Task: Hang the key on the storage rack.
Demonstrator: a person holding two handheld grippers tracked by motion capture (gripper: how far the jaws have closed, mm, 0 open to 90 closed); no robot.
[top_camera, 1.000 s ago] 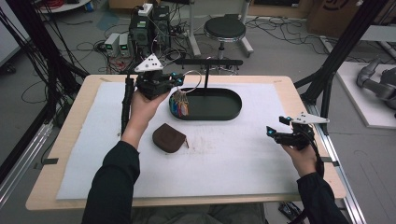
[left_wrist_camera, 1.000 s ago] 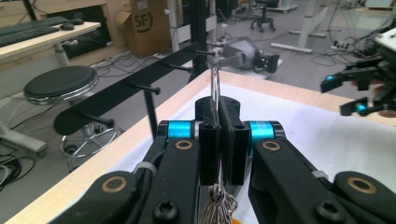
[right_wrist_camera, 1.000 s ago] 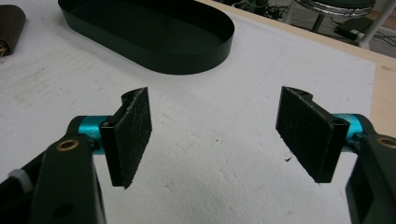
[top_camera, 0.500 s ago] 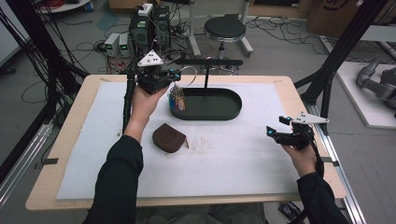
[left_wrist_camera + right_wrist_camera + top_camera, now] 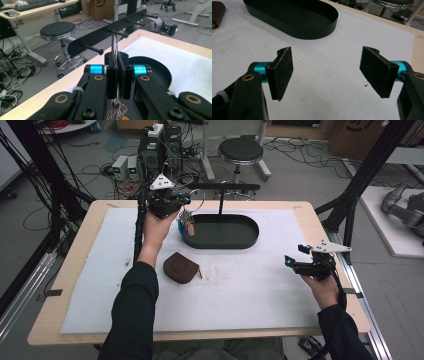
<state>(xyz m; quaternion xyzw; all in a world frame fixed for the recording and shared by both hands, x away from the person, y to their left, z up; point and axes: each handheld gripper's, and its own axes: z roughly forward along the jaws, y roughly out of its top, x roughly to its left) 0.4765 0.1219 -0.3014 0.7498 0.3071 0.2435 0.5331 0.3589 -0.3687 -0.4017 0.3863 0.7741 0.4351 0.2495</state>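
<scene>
Keys on a silver ring (image 5: 114, 45) are clamped between the closed left gripper (image 5: 117, 75) just short of the peg rack (image 5: 107, 35), while the right gripper (image 5: 327, 72) is held wide open and empty over bare white mat (image 5: 332, 95).

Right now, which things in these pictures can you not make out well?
- Key ring, left gripper view: its lower part and the bunch of keys sit behind the shut fingers and are cut off by the bottom edge.
- Keys, high view: too small to count.
- Brown pouch, right gripper view: cut off by the left edge.
- Peg rack, left gripper view: whether the ring touches a peg cannot be told.
</scene>
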